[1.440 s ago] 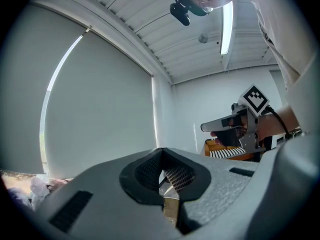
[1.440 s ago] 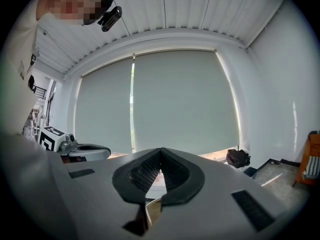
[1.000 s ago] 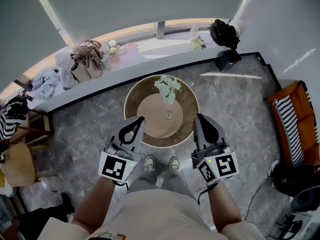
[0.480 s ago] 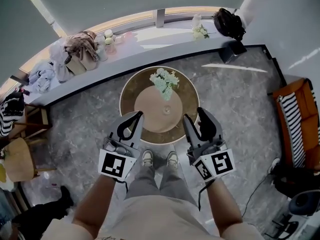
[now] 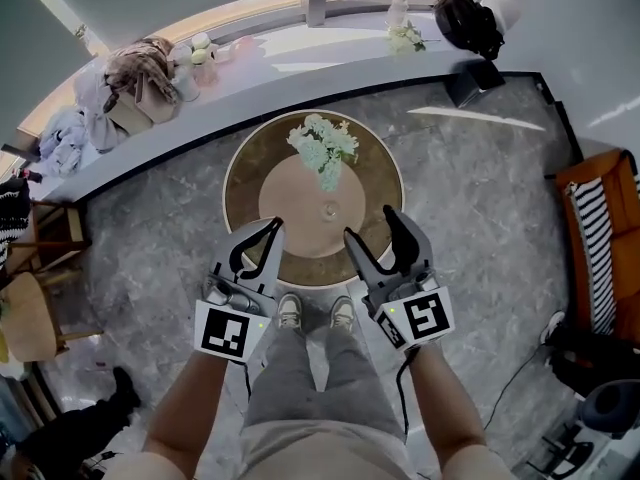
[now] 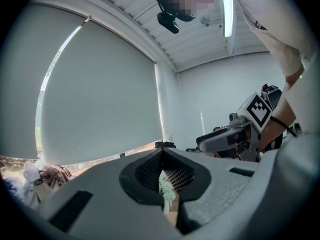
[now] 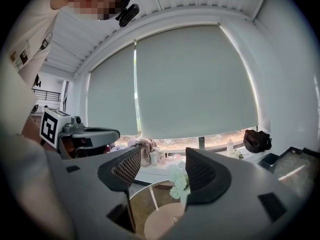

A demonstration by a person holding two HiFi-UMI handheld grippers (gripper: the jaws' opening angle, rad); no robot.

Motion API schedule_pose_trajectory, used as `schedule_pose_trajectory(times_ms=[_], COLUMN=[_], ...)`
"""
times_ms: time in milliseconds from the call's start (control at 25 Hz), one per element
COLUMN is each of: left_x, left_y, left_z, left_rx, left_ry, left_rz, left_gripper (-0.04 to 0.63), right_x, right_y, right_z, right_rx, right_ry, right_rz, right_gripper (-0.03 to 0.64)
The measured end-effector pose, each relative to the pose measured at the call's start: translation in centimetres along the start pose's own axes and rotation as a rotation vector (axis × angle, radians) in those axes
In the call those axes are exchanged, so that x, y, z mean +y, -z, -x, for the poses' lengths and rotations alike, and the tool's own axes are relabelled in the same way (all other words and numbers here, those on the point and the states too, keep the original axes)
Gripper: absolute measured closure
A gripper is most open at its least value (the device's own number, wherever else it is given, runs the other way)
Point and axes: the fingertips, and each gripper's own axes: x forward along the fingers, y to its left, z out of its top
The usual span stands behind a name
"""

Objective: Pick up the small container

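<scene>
The grey marbled floor point(image 5: 480, 198) fills the room, with a long pale ledge point(image 5: 300, 73) curving along the far side under grey blinds point(image 7: 195, 79). The ledge carries heaped cloth and bags. Compared with a second ago, the round table point(image 5: 245, 168) looks larger and nearer. It has a brown, dull-gleaming ring around a smooth tan disc point(image 5: 295, 213). Both grippers now reach over its near edge. The right gripper point(image 5: 370, 224) was closed before; its jaws have just been opening and stand apart with nothing in them. The left gripper point(image 5: 272, 228) keeps its jaws together, empty. White flowers point(image 5: 322, 146) stand at the disc's far edge. The small container point(image 5: 329, 209), clear and round, sits on the disc beyond both grippers, untouched.
</scene>
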Motion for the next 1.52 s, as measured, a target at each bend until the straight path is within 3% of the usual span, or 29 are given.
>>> schedule_pose_trajectory(times_ms=[880, 1200, 1520], left_x=[-0.2, -0.5, 0.0], left_y=[25.6, 32.6, 36.3], left_z=[-8.5, -10.0, -10.6], left_rx=[0.102, 0.134, 0.153], left_ry=[0.013, 0.023, 0.027], left_rz=[0.043, 0.059, 0.062], left_gripper=[0.588, 0.588, 0.588], right_x=[-6.2, -6.6, -6.8], right_y=[32.4, 39.5, 43.5], right_z=[-10.4, -13.1, -15.2], right_rx=[0.276, 0.348, 0.417], right_ry=[-0.004, -0.002, 0.044], right_rz=[-0.016, -0.025, -0.006], right_gripper=[0.306, 0.276, 0.261])
